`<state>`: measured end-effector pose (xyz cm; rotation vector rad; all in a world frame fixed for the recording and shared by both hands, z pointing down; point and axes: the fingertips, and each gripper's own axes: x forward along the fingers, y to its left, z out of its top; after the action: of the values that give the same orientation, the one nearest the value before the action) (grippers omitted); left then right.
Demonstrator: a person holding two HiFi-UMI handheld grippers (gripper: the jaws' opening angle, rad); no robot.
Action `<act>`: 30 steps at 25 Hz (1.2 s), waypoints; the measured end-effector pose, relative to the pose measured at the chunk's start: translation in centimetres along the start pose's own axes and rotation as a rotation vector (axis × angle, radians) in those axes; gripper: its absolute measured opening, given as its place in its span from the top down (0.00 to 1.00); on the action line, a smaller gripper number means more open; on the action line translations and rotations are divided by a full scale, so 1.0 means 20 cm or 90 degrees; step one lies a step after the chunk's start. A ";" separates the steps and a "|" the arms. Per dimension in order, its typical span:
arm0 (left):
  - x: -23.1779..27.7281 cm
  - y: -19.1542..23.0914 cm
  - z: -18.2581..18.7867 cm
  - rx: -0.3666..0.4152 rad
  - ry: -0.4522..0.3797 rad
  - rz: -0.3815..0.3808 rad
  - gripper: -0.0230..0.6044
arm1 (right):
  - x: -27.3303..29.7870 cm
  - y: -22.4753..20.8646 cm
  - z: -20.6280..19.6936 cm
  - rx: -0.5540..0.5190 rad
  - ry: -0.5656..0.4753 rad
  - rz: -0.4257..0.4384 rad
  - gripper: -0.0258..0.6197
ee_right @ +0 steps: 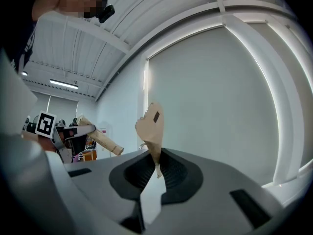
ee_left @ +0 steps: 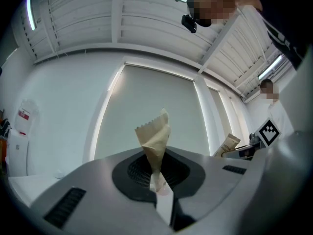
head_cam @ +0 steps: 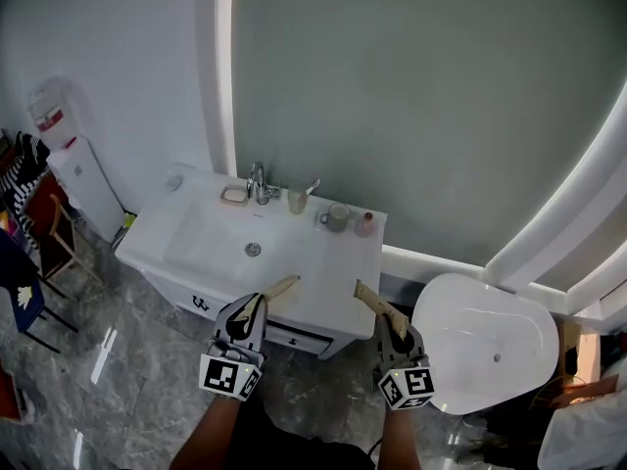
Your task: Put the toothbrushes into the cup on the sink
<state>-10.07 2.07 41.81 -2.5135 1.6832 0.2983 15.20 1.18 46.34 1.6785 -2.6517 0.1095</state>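
Note:
A white sink [head_cam: 328, 267] stands against the wall ahead and below me. At its back right are a beige cup [head_cam: 297, 202] with something sticking out, a grey mug [head_cam: 338, 217] and a small pink item [head_cam: 364, 224]. My left gripper [head_cam: 256, 307] is shut on a paper-wrapped toothbrush [head_cam: 281, 286] that points toward the sink's front edge. My right gripper [head_cam: 384, 323] is shut on a second wrapped toothbrush [head_cam: 375, 303]. In the left gripper view the wrapper [ee_left: 155, 138] rises from the shut left gripper [ee_left: 157, 184]. The right gripper view shows its wrapper [ee_right: 151, 127] the same way in the right gripper [ee_right: 155, 168].
A faucet [head_cam: 258, 182] and a soap dish [head_cam: 235, 195] are at the sink's back. A water dispenser [head_cam: 71, 160] and chairs [head_cam: 34, 218] stand to the left. A white oval fixture [head_cam: 487, 341] sits to the right. The floor is grey marble.

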 end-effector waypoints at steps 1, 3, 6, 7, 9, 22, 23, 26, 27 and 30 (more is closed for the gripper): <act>0.03 0.06 0.00 -0.001 0.000 -0.004 0.90 | 0.06 0.03 0.01 0.001 0.000 -0.004 0.88; 0.10 0.19 0.01 -0.005 -0.004 -0.007 0.90 | 0.19 0.07 0.03 0.001 -0.001 -0.008 0.88; 0.20 0.37 0.03 -0.010 -0.009 -0.012 0.90 | 0.37 0.14 0.05 -0.001 0.001 -0.013 0.88; 0.23 0.42 0.03 -0.010 -0.011 -0.015 0.90 | 0.42 0.16 0.06 -0.002 0.001 -0.015 0.88; 0.29 0.53 0.06 -0.010 -0.016 -0.019 0.90 | 0.53 0.20 0.08 -0.005 0.000 -0.019 0.88; 0.67 0.93 0.04 -0.018 -0.015 -0.070 0.90 | 1.03 0.23 0.19 -0.024 -0.010 -0.078 0.88; 0.70 0.93 0.03 -0.021 -0.015 -0.073 0.90 | 1.05 0.23 0.19 -0.025 -0.007 -0.078 0.88; 0.76 0.93 0.01 -0.025 -0.016 -0.079 0.90 | 1.08 0.19 0.19 -0.026 0.000 -0.076 0.88; 0.79 0.92 0.00 -0.024 -0.017 -0.079 0.90 | 1.09 0.17 0.19 -0.025 -0.001 -0.076 0.88; 0.86 0.89 -0.02 -0.020 -0.016 -0.072 0.90 | 1.13 0.11 0.17 -0.021 0.001 -0.070 0.88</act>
<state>-20.16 -20.37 38.98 -2.6034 1.5328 0.3484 3.61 -18.42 43.63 1.8077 -2.5384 0.0658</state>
